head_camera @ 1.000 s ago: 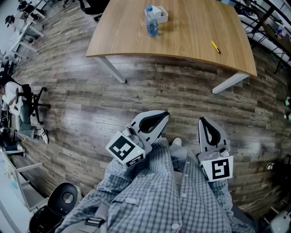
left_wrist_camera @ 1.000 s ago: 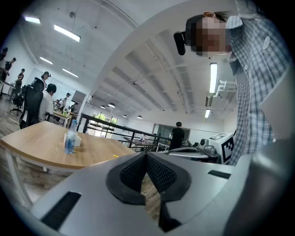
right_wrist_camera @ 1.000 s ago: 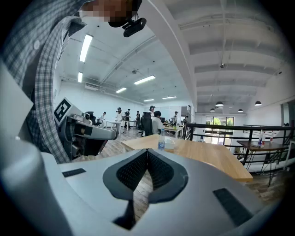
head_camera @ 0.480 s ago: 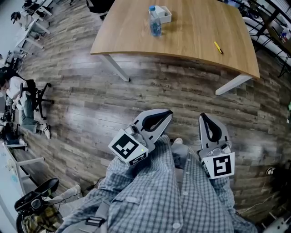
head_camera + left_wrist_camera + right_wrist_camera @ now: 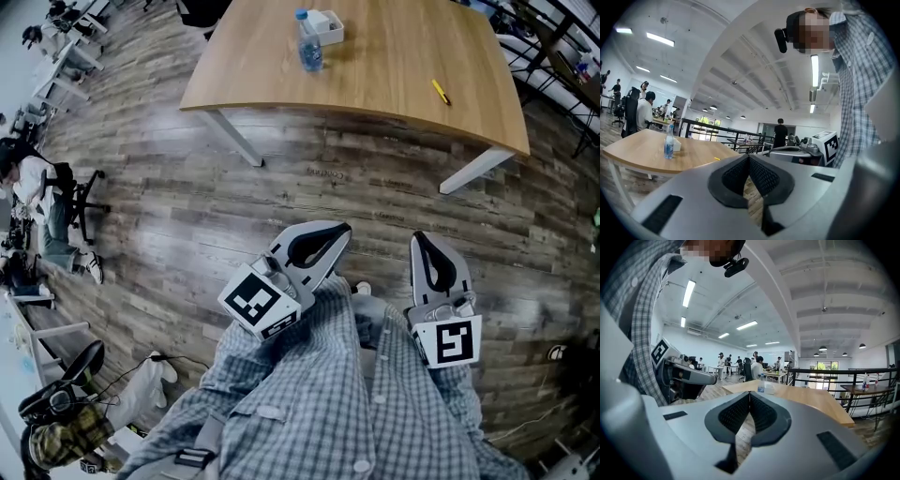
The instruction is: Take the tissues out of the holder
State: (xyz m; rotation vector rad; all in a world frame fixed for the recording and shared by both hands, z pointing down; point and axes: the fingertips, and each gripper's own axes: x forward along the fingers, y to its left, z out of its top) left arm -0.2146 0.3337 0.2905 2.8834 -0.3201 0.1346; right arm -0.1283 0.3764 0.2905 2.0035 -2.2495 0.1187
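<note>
A white tissue holder (image 5: 326, 25) stands on the far part of a wooden table (image 5: 375, 70), beside a water bottle (image 5: 308, 43). The same holder (image 5: 769, 388) shows small in the right gripper view, and the bottle (image 5: 669, 146) in the left gripper view. My left gripper (image 5: 336, 232) is held low over the person's legs, well short of the table, jaws shut and empty. My right gripper (image 5: 419, 242) hangs beside it, also shut on nothing. Both point toward the table.
A yellow pen (image 5: 439, 91) lies on the table's right part. Wood floor (image 5: 187, 216) stretches between me and the table. Office chairs and a seated person (image 5: 37, 202) are at the left; a bag and headset (image 5: 66, 422) lie at bottom left.
The view has shifted slightly, and the table now sits a little higher in frame. Both grippers keep their pose, shut. A bag with headset has come into view at the bottom left.
</note>
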